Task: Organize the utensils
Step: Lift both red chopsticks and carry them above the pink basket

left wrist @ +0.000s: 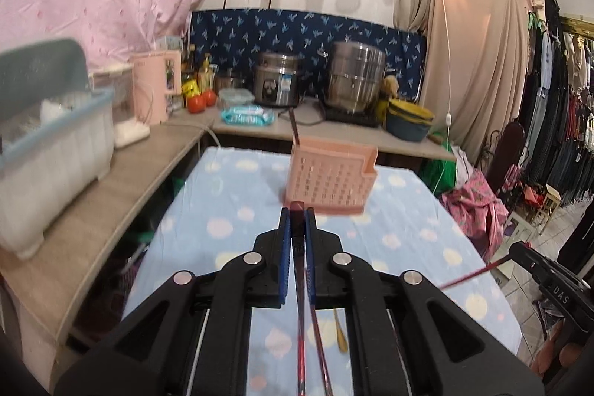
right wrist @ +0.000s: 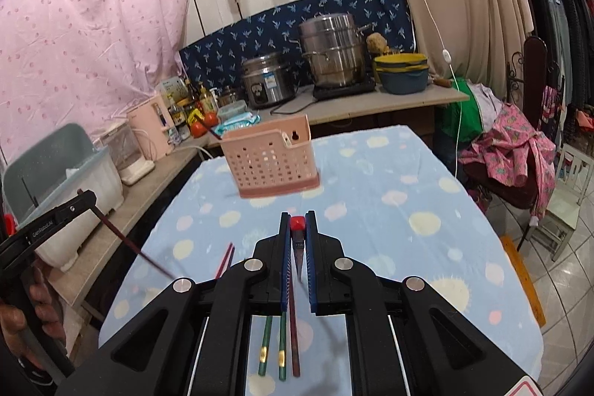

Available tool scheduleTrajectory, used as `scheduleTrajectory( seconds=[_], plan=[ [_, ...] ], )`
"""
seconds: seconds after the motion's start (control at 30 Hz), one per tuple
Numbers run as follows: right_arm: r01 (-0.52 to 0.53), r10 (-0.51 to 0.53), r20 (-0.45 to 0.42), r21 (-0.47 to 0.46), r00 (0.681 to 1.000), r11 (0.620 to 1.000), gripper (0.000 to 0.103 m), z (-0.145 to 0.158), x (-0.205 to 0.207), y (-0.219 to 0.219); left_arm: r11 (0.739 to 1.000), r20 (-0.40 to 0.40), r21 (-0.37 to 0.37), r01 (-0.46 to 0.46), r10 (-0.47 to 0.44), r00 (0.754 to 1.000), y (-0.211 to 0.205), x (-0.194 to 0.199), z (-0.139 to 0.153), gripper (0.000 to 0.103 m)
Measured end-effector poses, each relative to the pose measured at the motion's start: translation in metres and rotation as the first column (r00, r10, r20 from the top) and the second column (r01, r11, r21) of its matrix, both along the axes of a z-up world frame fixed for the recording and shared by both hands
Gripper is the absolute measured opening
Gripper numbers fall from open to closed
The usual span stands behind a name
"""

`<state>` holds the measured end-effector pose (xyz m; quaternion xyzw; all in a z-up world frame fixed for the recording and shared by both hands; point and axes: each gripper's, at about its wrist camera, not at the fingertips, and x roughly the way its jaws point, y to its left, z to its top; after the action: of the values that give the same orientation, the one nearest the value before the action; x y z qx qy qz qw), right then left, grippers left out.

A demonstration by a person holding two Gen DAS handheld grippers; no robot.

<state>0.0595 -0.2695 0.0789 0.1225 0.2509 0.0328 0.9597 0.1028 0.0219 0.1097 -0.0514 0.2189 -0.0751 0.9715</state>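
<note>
Both grippers are clamped on red chopsticks, the left gripper (left wrist: 297, 216) and the right gripper (right wrist: 297, 221), each stick running back along the fingers, and the pink holder (left wrist: 328, 179) stands upright straight ahead of both, about equally near.

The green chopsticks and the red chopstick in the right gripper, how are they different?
The green chopsticks lie flat on the tablecloth; the red chopstick is pinched in the right gripper, off the cloth. The green ones have gold bands; the red one has a bright red end. Both are long, thin sticks.
</note>
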Motion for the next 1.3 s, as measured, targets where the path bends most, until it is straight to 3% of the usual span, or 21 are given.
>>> scheduleTrajectory(
  seconds=[0.63, 0.97, 1.3],
  plan=[
    [-0.015, 0.013, 0.073, 0.036, 0.997, 0.999, 0.007, 0.041, 0.076, -0.015, 0.999, 0.080, -0.011, 0.037, -0.036, 0.996, -0.022, 0.068, 0.050, 0.007],
    [-0.036, 0.033, 0.185, 0.016, 0.982, 0.999, 0.007, 0.092, 0.153, -0.006, 0.999, 0.187, -0.006, 0.052, -0.050, 0.981, -0.039, 0.134, 0.102, 0.007],
    [-0.048, 0.020, 0.257, 0.102, 0.966, 0.994, 0.007, 0.124, 0.246, -0.001, 0.999, 0.282, 0.024, 0.023, -0.029, 0.959, -0.058, 0.207, 0.127, 0.007]
  ],
)
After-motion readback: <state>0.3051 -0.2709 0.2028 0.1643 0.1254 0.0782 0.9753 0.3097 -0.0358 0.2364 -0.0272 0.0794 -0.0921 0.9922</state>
